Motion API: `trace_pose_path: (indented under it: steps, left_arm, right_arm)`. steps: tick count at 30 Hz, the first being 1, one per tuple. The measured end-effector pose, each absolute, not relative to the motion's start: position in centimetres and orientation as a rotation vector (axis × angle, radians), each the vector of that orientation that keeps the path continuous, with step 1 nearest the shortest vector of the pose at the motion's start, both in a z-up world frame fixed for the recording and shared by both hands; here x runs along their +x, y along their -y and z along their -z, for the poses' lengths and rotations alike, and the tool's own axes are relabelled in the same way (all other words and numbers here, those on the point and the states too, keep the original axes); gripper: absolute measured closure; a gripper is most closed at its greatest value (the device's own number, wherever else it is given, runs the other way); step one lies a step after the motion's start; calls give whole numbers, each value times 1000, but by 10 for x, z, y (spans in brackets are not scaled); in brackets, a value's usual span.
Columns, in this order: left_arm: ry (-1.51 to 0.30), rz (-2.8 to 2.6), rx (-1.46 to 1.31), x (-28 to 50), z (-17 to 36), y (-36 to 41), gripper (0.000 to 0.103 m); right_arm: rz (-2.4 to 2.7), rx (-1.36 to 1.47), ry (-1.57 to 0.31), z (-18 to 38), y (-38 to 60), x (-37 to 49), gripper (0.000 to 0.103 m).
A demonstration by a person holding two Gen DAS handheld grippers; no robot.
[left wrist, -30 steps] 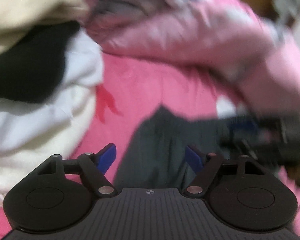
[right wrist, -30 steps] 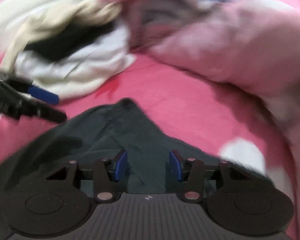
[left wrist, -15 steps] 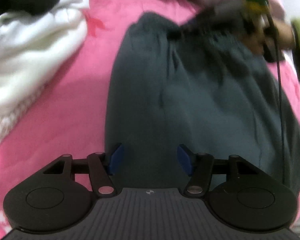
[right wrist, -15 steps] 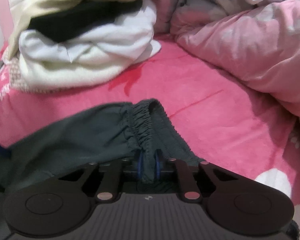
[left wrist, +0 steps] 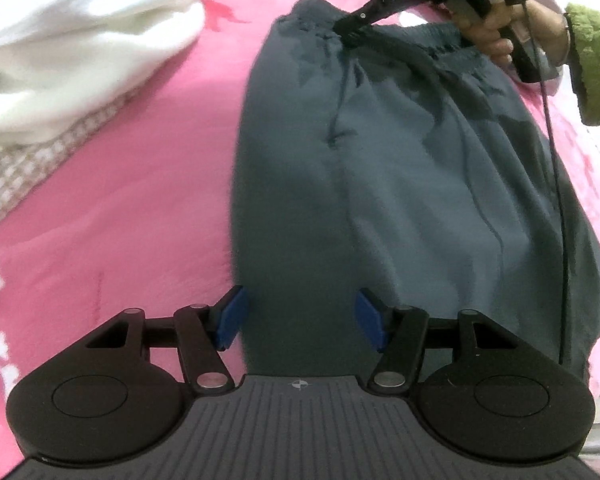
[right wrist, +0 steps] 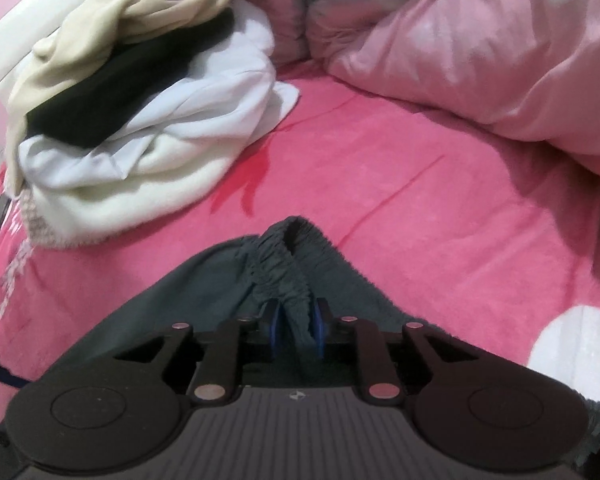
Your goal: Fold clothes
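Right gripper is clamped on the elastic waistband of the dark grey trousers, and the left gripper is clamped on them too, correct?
Not quite. The left gripper is open, its fingers apart over the dark grey trousers, as the left wrist view shows. The right gripper is clamped on the waistband.

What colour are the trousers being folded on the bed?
Dark grey-blue trousers, plain with no pattern, seen best in the left wrist view.

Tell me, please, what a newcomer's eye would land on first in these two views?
The dark grey trousers spread on the bright pink bedspread, the right gripper with its jaws shut on the gathered waistband. Next, the heap of white, black and beige clothes at far left.
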State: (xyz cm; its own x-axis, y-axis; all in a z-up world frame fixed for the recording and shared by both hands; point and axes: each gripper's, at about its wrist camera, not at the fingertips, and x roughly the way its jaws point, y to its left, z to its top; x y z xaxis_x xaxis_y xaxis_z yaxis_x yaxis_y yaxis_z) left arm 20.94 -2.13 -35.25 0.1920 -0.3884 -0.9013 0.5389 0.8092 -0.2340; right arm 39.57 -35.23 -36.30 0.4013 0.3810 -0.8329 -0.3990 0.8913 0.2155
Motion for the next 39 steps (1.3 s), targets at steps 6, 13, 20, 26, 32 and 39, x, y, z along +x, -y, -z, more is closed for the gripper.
trace_pose_path:
  steps: [6,13,20,26,32,39]
  left_arm:
    - [-1237,649,133,207,357,14,44]
    - [-1260,658,146,207,358,15,43]
    - [-1236,644,97,211,338,13,41]
    - [-1211,692,-58,218,326,26,42]
    - [-1283,722,2,206,344,52,50]
    - [-1365,679,0,200,367,62,66]
  right_arm:
    - [-518,29,-955,336,352,395,99]
    - [-543,-11,-935,336,333,417,99]
    - [-573,43,-925,345,319,428,99]
    - [-562,68,-936,351,317,433,99]
    - [-539,77,-938,351,326,433,99]
    - [-532,77,-933,349,334,430,99]
